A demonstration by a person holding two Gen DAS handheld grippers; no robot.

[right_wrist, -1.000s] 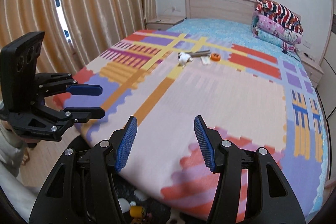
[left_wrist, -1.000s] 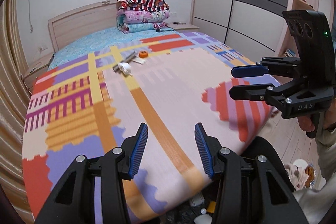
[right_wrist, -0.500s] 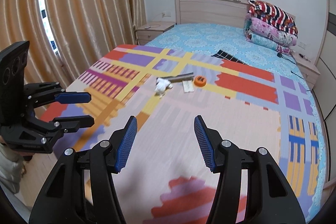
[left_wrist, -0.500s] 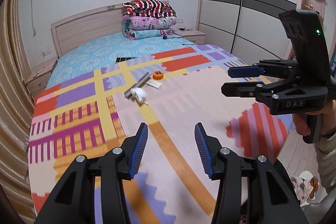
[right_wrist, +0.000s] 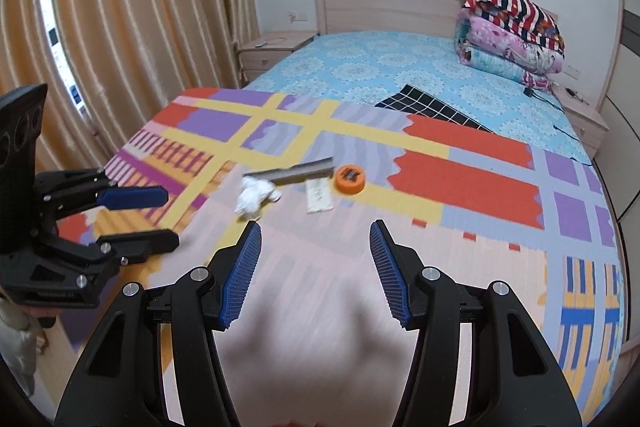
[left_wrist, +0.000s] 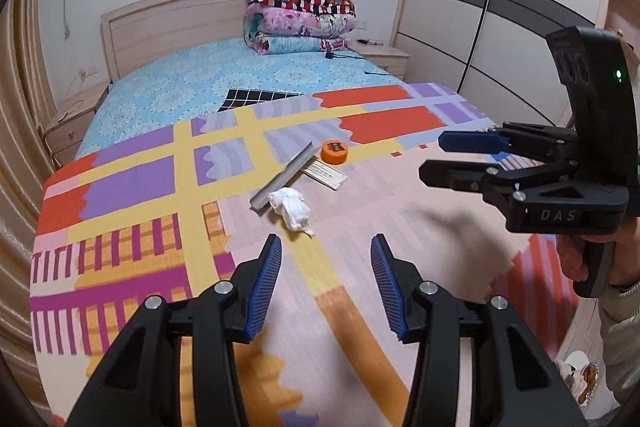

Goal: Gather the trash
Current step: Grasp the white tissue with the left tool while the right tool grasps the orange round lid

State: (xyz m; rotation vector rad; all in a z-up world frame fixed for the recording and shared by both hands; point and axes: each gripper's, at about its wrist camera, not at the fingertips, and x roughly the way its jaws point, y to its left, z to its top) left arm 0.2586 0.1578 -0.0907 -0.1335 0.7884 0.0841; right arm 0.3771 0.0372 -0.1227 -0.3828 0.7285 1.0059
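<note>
The crumpled tissue (left_wrist: 291, 209) now lies much nearer to us than a second ago, on the bed (left_wrist: 168, 87) amid the patchwork cover, so we judge pickup is close. Touching it is a grey strip (left_wrist: 282, 177); just beyond lie a paper slip (left_wrist: 325, 175) and an orange cap (left_wrist: 334, 151). Our left gripper (left_wrist: 325, 281) and right gripper (right_wrist: 315, 269) both gape wide, empty; nothing blocks the tissue.
</note>
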